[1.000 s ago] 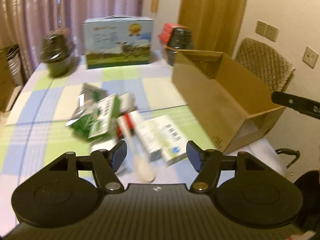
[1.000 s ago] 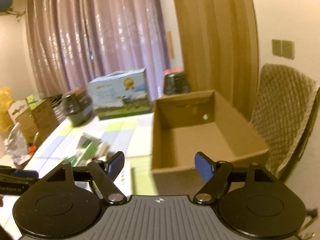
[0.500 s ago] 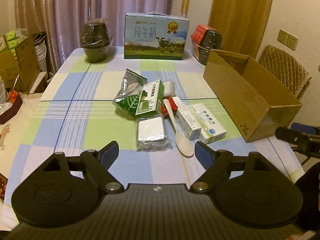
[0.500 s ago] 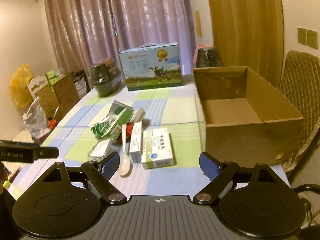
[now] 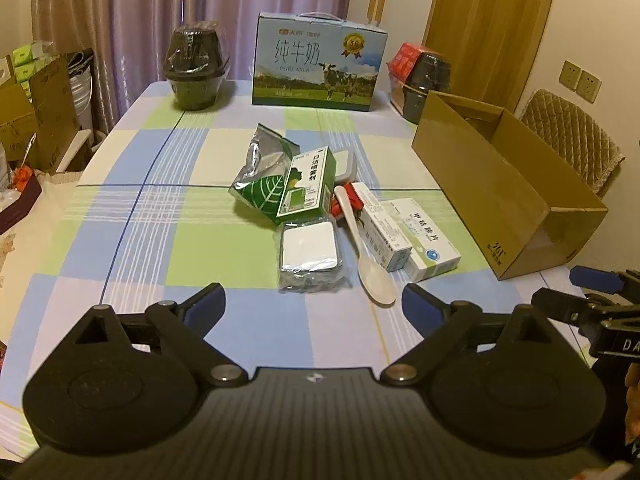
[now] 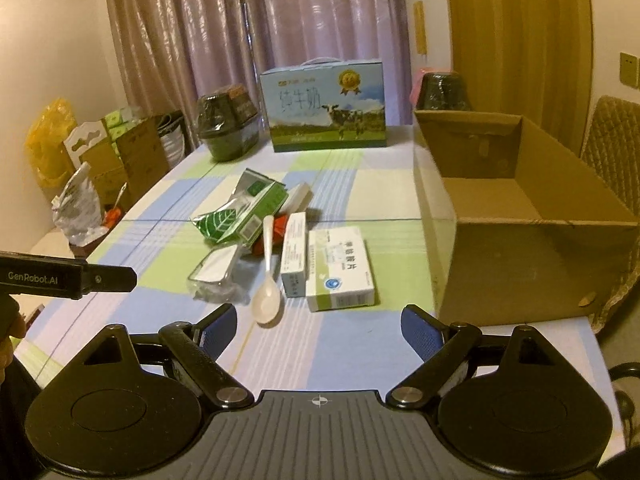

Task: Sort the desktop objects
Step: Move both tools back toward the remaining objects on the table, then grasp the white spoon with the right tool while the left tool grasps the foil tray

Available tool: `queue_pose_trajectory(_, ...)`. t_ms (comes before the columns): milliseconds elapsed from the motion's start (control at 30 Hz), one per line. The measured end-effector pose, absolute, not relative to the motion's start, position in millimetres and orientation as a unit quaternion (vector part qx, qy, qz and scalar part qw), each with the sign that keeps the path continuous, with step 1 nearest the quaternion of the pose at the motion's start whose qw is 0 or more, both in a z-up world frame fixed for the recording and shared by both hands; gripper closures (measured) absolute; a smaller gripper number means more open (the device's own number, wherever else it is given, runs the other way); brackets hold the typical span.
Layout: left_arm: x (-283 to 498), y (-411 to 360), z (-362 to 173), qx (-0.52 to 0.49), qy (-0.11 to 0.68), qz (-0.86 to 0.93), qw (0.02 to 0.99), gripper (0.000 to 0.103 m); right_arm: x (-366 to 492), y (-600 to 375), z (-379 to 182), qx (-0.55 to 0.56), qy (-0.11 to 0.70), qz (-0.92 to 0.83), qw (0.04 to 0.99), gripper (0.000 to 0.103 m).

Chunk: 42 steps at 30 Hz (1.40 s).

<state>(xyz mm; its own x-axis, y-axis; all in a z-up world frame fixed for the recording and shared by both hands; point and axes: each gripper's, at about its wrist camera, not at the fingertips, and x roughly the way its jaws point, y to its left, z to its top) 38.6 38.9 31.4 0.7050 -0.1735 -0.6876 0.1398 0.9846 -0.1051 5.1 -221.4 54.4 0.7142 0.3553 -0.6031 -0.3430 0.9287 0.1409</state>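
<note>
A pile of small items lies mid-table: a green leaf pouch [image 5: 256,190], a green carton [image 5: 308,182], a clear lidded case [image 5: 309,249], a white spoon [image 5: 370,264], a narrow white box [image 5: 384,236] and a white-green medicine box [image 5: 430,240]. They also show in the right wrist view, with the spoon [image 6: 267,288] and medicine box [image 6: 340,268] nearest. An open cardboard box [image 5: 500,184] [image 6: 520,216] stands at the right. My left gripper [image 5: 312,306] and right gripper [image 6: 318,330] are both open and empty, held above the table's near edge.
A blue milk carton case [image 5: 320,68] stands at the far edge between two dark wrapped pots [image 5: 198,68] [image 5: 430,80]. A quilted chair [image 5: 572,136] is behind the cardboard box. Boxes and bags [image 6: 100,152] crowd the floor at the left.
Both grippers have pulled back and settled; the views have steadied from blur. The pile and cardboard box now sit farther ahead. Nothing was picked up.
</note>
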Motion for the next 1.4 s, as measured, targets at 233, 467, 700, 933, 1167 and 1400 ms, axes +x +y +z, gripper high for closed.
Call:
queue_pose_trajectory(233,54,41,19,-0.011,0.386,-0.084,0.919,0.01,19,-211,31,0.001,0.339,0.198,0.92,0.017)
queue_pose_trajectory(467,75,39,4,0.004,0.394,-0.093,0.915,0.01,35,-193,9,-0.012,0.35,0.214,0.912,0.021)
queue_pose_trajectory(700,96,36,-14,0.021,0.404,-0.105,0.908,0.01,52,-168,-11,-0.035,0.358,0.235,0.903,0.042)
queue_pose_trajectory(933,111,44,-25,0.023,0.412,-0.109,0.904,0.011,66,-148,-30,-0.049,0.364,0.245,0.897,0.052)
queue_pose_trajectory(1167,122,42,-37,0.033,0.414,-0.127,0.901,0.013,80,-138,-44,-0.047,0.37,0.235,0.898,0.06)
queue_pose_trajectory(1400,130,39,-46,0.029,0.416,-0.132,0.899,0.013,85,-130,-52,-0.065,0.356,0.241,0.9,0.061)
